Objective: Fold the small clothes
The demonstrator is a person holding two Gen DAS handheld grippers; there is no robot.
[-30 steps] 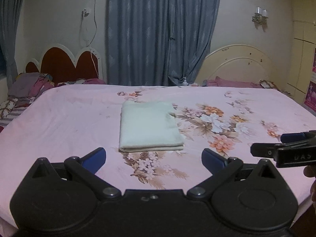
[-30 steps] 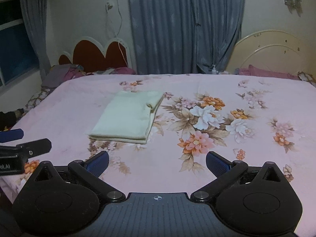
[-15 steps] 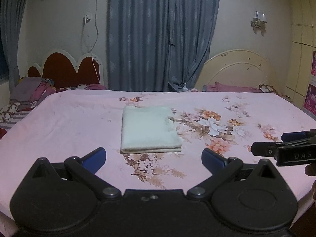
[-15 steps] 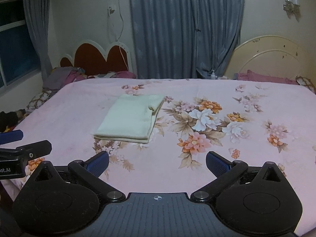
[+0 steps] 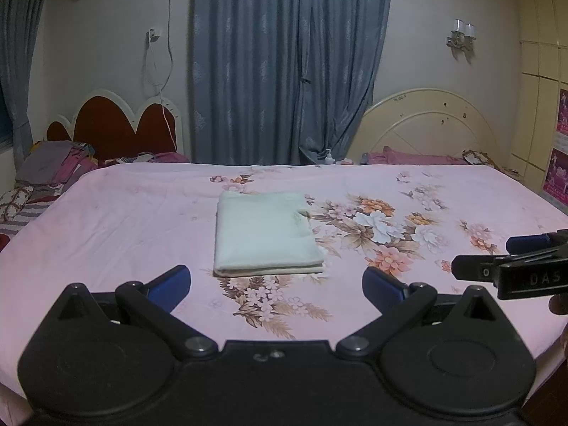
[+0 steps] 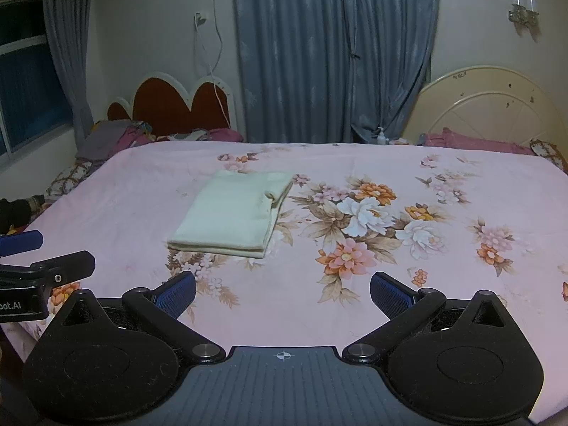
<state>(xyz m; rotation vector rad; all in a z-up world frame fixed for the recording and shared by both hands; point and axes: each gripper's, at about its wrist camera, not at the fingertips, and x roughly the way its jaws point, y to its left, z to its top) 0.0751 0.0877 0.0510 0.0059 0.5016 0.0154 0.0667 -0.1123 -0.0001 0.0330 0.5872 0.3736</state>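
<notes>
**Operator:** Pale green cloth, the folded garment (image 5: pixel 264 236), lies flat on the bed (image 5: pixel 106 220), on the pink sheet, left of the big flower print and about midway between the near edge and the far edge. From the left side first: my left gripper (image 5: pixel 276 285) has its fingers wide apart, with nothing between them. It is over the near edge of the bed, and the garment is well apart from it.

**Colleague:** What did change in the last second?

**Operator:** Both cameras came a little back and up. The garment looks smaller and farther than one second ago, and more of the wall and the curtain (image 5: pixel 287 64) comes in the view. The garment itself did not move; its edges stay stacked and even.

**Colleague:** And the right side?

**Operator:** My right gripper (image 6: pixel 283 293) is the same: fingers spread, holding nothing, near the front edge, clear of the cloth. In the left view I see it at the right border, beside the bed.

**Colleague:** So what does that mean for the task?

**Operator:** I judge this piece is finished. I am drawing away from it, not going to it. On the far left, beyond the bed corner, there is a pile of clothes (image 5: pixel 53 170), but I cannot tell if those are next.
</notes>
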